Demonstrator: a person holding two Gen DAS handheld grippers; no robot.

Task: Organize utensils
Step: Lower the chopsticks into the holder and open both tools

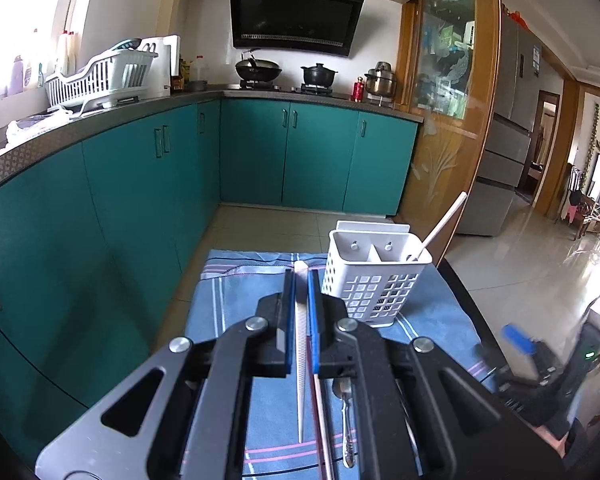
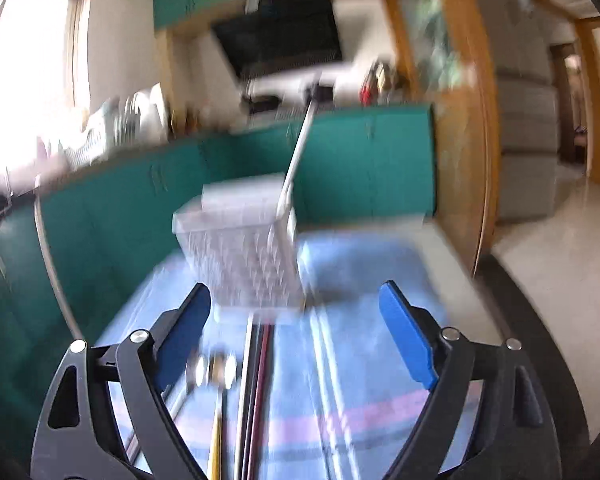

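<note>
My left gripper (image 1: 301,280) is shut on a white chopstick (image 1: 300,360), held above the blue striped cloth (image 1: 236,300). A white perforated utensil holder (image 1: 374,280) stands just right of it, with one white chopstick (image 1: 444,226) leaning out of its right compartment. A pink chopstick (image 1: 323,428) and a metal spoon (image 1: 346,420) lie on the cloth below. In the blurred right wrist view, my right gripper (image 2: 296,320) is open and empty, behind the holder (image 2: 244,248). Several chopsticks (image 2: 256,380) and spoons (image 2: 216,368) lie on the cloth between its fingers.
Teal kitchen cabinets (image 1: 140,184) run along the left and back, with a dish rack (image 1: 100,76) and pots on the counter. The table's dark right edge (image 1: 464,292) drops to a tiled floor. My right gripper shows blurred at the right (image 1: 518,338).
</note>
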